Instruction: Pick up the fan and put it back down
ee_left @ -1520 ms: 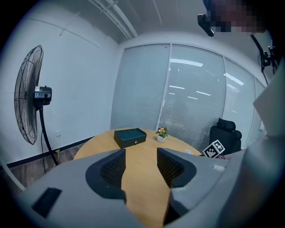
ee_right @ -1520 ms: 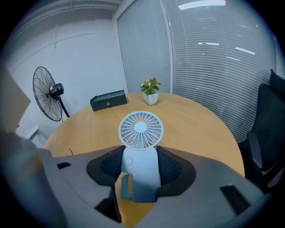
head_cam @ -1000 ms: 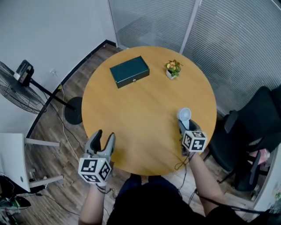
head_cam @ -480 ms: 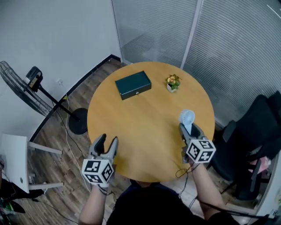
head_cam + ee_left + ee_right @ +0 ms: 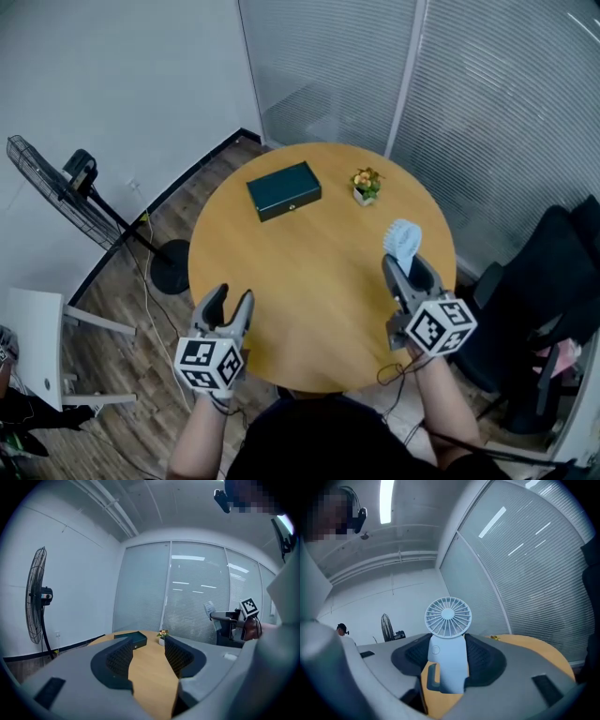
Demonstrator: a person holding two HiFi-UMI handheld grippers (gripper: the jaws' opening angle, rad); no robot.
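My right gripper (image 5: 401, 269) clamps the small blue fan (image 5: 403, 237) by its handle, head up, held in the air above the round table (image 5: 309, 277). My left gripper (image 5: 228, 300) hangs empty, its 2 jaws apart.

My left tongs (image 5: 231, 302) and right tongs (image 5: 404, 269) are grey with black ribbed pads (image 5: 119, 657), each bearing a white cube (image 5: 208, 364) of black square markers. A thin cable (image 5: 392, 371) hangs off the right one, and my top (image 5: 319, 439) is black.
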